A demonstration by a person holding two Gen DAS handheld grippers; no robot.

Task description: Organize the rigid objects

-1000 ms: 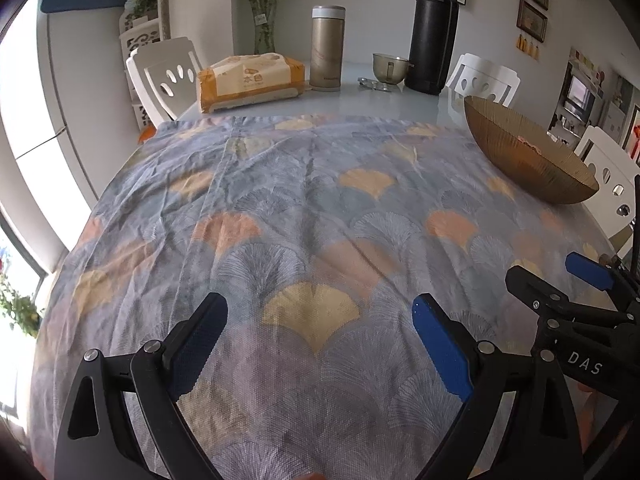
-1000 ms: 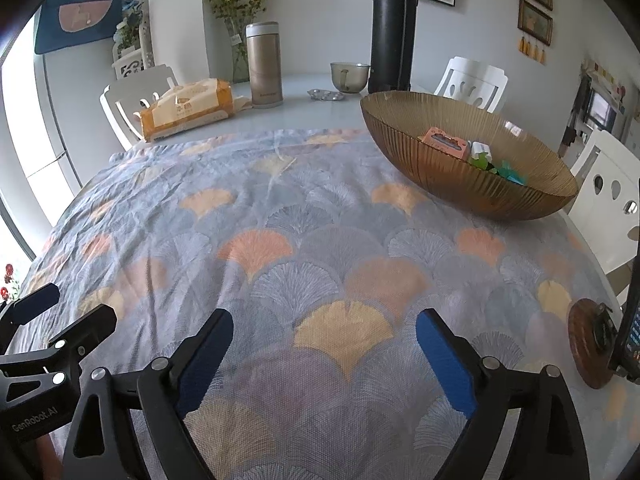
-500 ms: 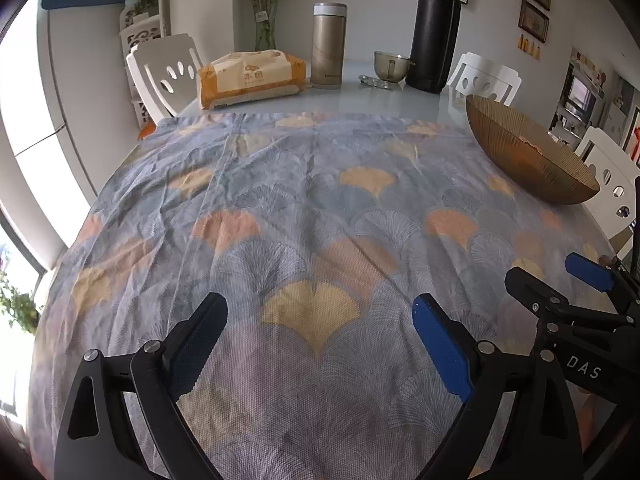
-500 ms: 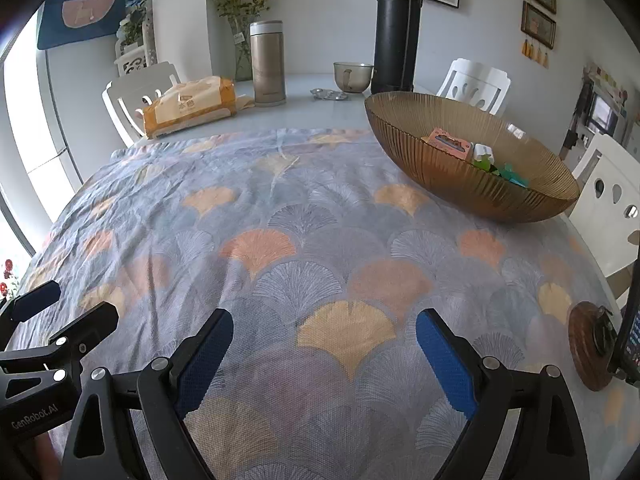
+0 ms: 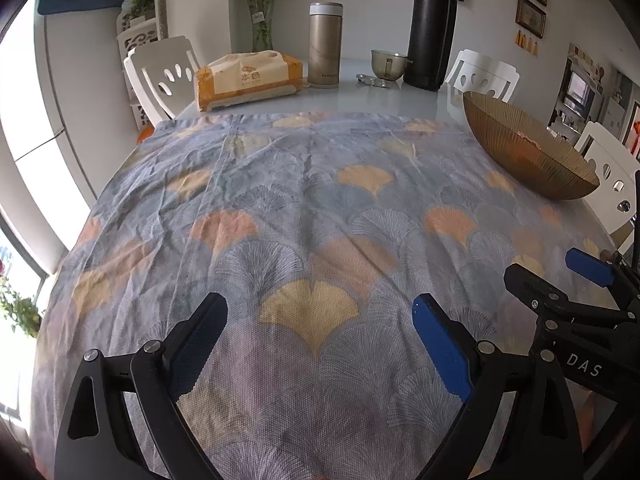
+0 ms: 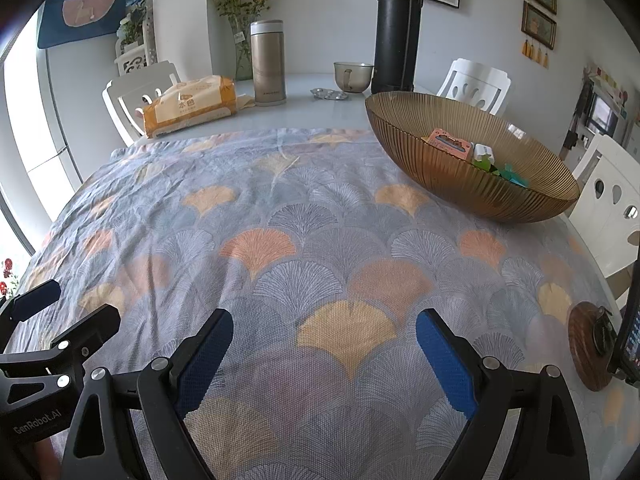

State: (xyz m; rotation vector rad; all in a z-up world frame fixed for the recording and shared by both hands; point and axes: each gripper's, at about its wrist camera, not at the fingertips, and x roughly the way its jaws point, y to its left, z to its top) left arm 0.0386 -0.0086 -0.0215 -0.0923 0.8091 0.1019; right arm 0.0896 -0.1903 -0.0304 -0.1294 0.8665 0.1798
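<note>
- Hovering low in the frame of its own view, the left gripper (image 5: 320, 332) has its blue-padded jaws spread wide apart with only patterned cloth showing between them.
- Over in the right wrist view, the right gripper (image 6: 324, 344) sits at the bottom centre, jaws likewise standing far apart and clamped on nothing.
- Each gripper shows in the other's picture: the right one at the lower right edge of the left view, the left one at the lower left edge of the right view.
- The tablecloth (image 6: 280, 216) (grey-blue with orange and yellow fan shapes) fills the middle of both views and is wrinkled toward the left.
- The amber ribbed bowl (image 6: 472, 168) rests on the cloth at the upper right of the right view; in the left view it sits at the right edge (image 5: 528, 152).
- Inside the bowl lie the small objects: a pink card-like piece (image 6: 448, 142), a white block (image 6: 482, 151), and green and teal bits (image 6: 508, 172) just beside it.
- On the bare tabletop beyond the cloth, at the top of the frame, stand a tissue pack (image 6: 188, 106), a beige flask (image 6: 268, 62), a tall black thermos (image 6: 396, 30) and a small cup (image 6: 354, 76).
- A round brown coaster (image 6: 588, 344) lies at the lower right edge of the right view, with a dark item on it that is too small to identify.
</note>
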